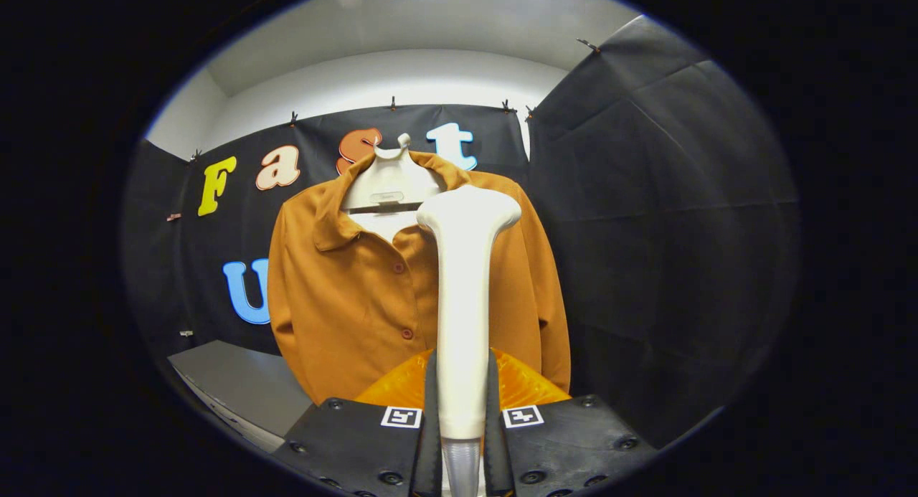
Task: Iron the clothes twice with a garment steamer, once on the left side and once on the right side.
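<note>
An orange-brown button-up shirt (358, 296) hangs on a white hanger (391, 181) against the booth's back wall, facing me. My gripper (462, 404) is shut on the handle of a white garment steamer (465, 296), which stands upright between the fingers. The steamer's head reaches up to the shirt's collar and covers part of the shirt's right half. I cannot tell whether the head touches the cloth.
A grey tabletop (244, 386) lies low to the left, below the shirt's hem. Black cloth walls close the booth behind and to the right (667, 253). An orange translucent piece (401, 386) sits just behind the fingers.
</note>
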